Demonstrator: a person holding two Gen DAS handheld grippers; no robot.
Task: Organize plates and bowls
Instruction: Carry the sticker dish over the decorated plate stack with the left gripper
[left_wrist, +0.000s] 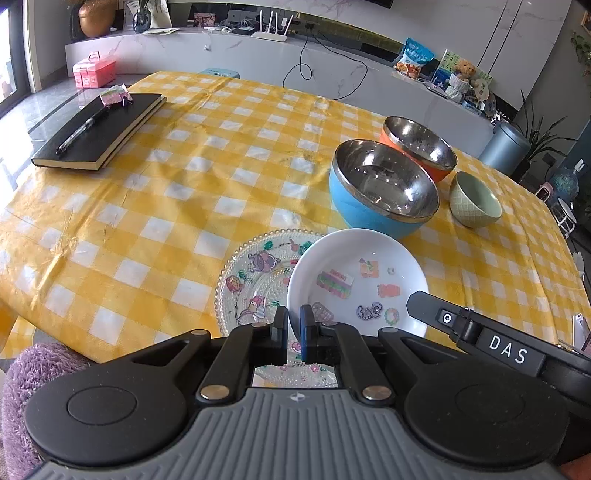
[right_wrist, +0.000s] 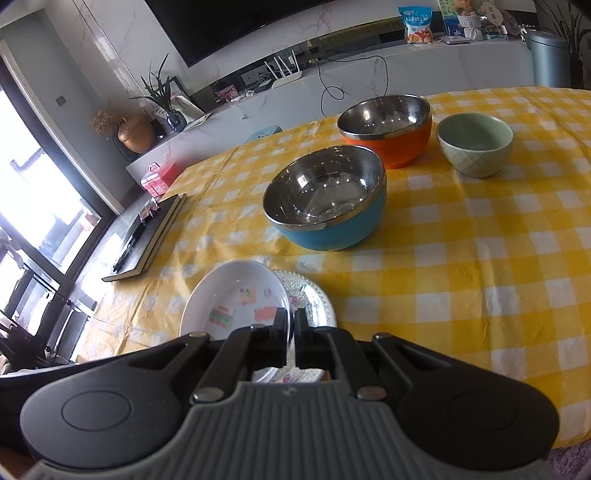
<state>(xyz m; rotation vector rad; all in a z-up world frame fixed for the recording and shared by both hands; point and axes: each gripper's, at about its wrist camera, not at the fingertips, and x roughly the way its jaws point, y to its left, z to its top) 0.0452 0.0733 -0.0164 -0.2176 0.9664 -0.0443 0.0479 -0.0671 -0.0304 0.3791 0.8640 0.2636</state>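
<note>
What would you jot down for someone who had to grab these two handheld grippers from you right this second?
Left gripper: shut on the near rim of the white plate.
Right gripper: shut on the same plate's rim from the other side. The plate is tilted, overlapping the clear glass plate, which lies flat on the checked tablecloth.
Blue bowl, orange bowl and small green bowl stand separately behind the plates, not nested.
Done: apparently nothing stacked yet.
Left: probably set the white plate onto the glass one, then gather the bowls.
</note>
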